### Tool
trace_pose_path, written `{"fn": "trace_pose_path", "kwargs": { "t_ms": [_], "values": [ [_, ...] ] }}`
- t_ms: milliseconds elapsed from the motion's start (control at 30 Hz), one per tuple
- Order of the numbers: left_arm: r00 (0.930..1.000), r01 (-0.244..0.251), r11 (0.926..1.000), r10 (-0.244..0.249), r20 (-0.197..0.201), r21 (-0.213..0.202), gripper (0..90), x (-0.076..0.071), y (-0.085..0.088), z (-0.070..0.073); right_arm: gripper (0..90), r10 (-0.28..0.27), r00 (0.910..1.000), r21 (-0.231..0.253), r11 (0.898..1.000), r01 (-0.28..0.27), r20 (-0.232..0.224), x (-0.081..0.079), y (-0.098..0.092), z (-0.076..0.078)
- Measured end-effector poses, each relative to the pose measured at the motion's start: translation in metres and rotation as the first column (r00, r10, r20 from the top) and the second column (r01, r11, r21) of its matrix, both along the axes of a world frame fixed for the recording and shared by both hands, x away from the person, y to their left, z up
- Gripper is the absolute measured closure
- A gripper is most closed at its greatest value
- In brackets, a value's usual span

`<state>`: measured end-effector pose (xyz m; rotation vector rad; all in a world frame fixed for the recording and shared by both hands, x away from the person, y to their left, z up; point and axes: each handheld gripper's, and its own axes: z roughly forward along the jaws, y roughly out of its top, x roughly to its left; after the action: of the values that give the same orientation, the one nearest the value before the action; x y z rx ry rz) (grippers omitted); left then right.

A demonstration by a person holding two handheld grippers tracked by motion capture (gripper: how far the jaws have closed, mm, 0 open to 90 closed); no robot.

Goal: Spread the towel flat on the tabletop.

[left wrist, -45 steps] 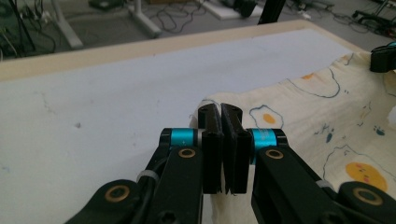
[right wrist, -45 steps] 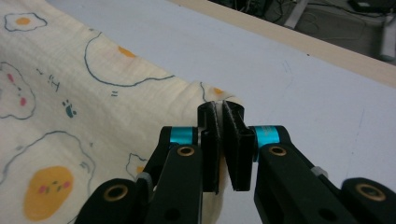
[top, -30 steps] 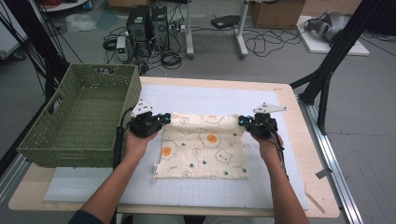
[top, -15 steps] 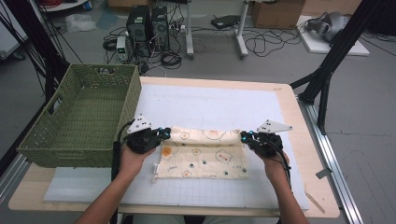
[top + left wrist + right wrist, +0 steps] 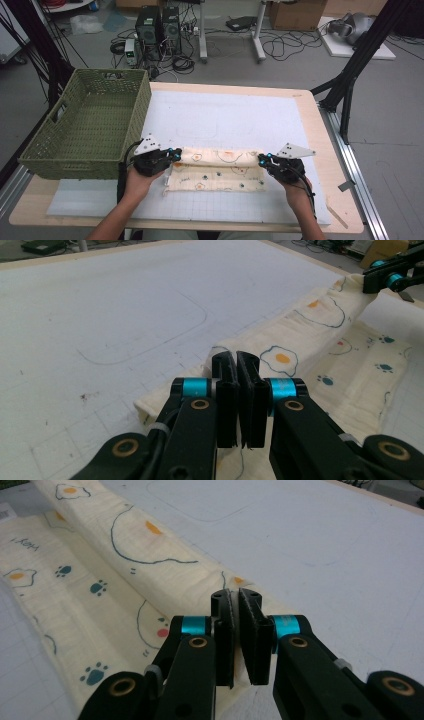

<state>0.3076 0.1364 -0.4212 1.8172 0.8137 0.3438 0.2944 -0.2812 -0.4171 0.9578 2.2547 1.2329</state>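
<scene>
The left gripper (image 5: 237, 365) is pinched shut on the far-left corner of the cloth (image 5: 220, 170); the right gripper (image 5: 236, 605) is clamped on the far-right corner. Between them the far edge is held folded over toward the person, above the white mat (image 5: 230, 120), beside the green basket (image 5: 85, 125). A fold is judged to be in hand; next, the held edge needs laying level on the near edge before release.

The green basket (image 5: 87, 127) walls off the worktop's (image 5: 310, 130) left side; the white mat (image 5: 225, 117) beyond the folded cloth (image 5: 217, 167) lies open.
</scene>
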Motion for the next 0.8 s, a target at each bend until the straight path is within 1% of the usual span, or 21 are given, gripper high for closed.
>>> {"fn": "trace_pose_path", "kwargs": {
  "t_ms": [133, 200, 233, 267, 333, 467, 533, 567, 600, 633, 667, 700, 733, 800],
  "values": [
    [0.9999, 0.012, 0.9999, -0.012, -0.012, -0.002, 86.0, -0.004, 0.003, -0.003, 85.0, 0.014, 0.9999, -0.007, 1.0, -0.014, -0.004, -0.004, 0.0, -0.002],
    [0.9998, 0.014, 0.9999, -0.014, -0.016, 0.007, 86.0, -0.005, 0.004, -0.005, 85.0, 0.017, 0.9998, -0.005, 1.0, -0.017, -0.01, -0.004, 0.0, -0.002],
    [0.9996, 0.017, 0.9998, -0.017, -0.022, 0.002, 86.0, -0.006, 0.004, -0.006, 85.0, 0.022, 0.9997, -0.005, 1.0, -0.022, -0.014, -0.005, 0.0, -0.003],
    [0.9994, 0.024, 0.9997, -0.023, -0.025, 0.006, 86.0, -0.007, 0.004, -0.007, 85.0, 0.022, 0.9997, -0.005, 1.0, -0.022, -0.014, -0.005, 0.0, -0.003],
    [0.9989, 0.03, 0.9995, -0.029, -0.037, 0.011, 85.9, -0.008, 0.004, -0.009, 85.0, 0.033, 0.999, -0.017, 0.999, -0.033, -0.032, -0.006, 0.001, -0.005],
    [0.9984, 0.033, 0.9993, -0.032, -0.046, 0.015, 84.9, -0.008, 0.005, -0.011, 84.4, 0.045, 0.9983, -0.032, 0.998, -0.047, -0.037, -0.006, 0.002, -0.008],
    [0.9986, 0.026, 0.9996, -0.027, -0.045, -0.004, 79.5, -0.008, 0.006, -0.01, 82.0, 0.048, 0.9979, -0.035, 0.998, -0.049, -0.043, -0.008, 0.002, -0.008],
    [0.999, 0.001, 0.9997, -0.002, -0.045, -0.025, 68.0, -0.007, 0.008, -0.008, 78.6, 0.042, 0.9984, -0.047, 0.998, -0.044, -0.039, -0.009, -0.001, -0.008],
    [0.999, 0.001, 0.9997, -0.002, -0.045, -0.025, 64.0, -0.007, 0.008, -0.008, 78.6, 0.042, 0.9984, -0.047, 0.998, -0.044, -0.039, -0.009, -0.001, -0.008],
    [0.9992, -0.008, 0.9992, 0.006, -0.04, -0.04, 64.0, -0.006, 0.01, -0.007, 76.8, 0.04, 0.9983, -0.039, 0.998, -0.042, -0.042, -0.01, -0.003, -0.008],
    [0.9994, -0.023, 0.9976, 0.021, -0.029, -0.066, 59.1, -0.006, 0.013, -0.004, 75.3, 0.031, 0.9989, -0.028, 0.999, -0.032, -0.035, -0.011, -0.008, -0.006],
    [0.9994, -0.023, 0.9976, 0.021, -0.029, -0.066, 57.7, -0.006, 0.013, -0.004, 74.9, 0.022, 0.9992, -0.022, 0.999, -0.023, -0.034, -0.011, -0.01, -0.006],
    [0.9994, -0.028, 0.9968, 0.026, -0.022, -0.075, 56.9, -0.006, 0.015, -0.003, 74.8, 0.022, 0.9992, -0.017, 1.0, -0.023, -0.032, -0.012, -0.012, -0.005],
    [0.999, -0.043, 0.9958, 0.042, -0.013, -0.081, 55.8, -0.005, 0.018, -0.001, 73.2, 0.015, 0.9995, -0.01, 1.0, -0.015, -0.026, -0.012, -0.014, -0.004]
  ]
}}
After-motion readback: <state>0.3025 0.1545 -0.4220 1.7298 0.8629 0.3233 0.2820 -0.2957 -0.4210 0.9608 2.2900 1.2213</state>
